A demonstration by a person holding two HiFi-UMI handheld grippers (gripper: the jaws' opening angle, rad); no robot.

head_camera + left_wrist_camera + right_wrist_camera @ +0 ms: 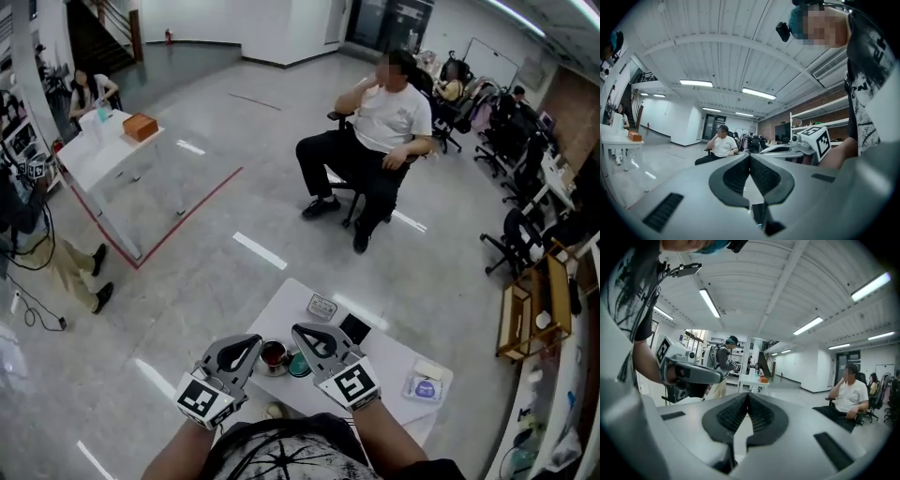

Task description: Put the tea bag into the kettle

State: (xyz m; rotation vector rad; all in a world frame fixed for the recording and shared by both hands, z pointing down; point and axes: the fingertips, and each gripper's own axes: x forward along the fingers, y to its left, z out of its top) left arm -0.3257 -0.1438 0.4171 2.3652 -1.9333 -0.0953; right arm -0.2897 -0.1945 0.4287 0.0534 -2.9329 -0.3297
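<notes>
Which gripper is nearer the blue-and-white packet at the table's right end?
Right. The right gripper is left of the packet, over the middle of the table. The left gripper is farther left, past the kettle.

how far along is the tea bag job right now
Done: nothing confirmable. The kettle stands open on the table beside a teal disc; its dark inside is too small to read. In hand: nothing; left claw and right claw are both shut and empty, raised off the table. Left: no tea bag can be made out, so fetching it and dropping it in seems yet to come.
</notes>
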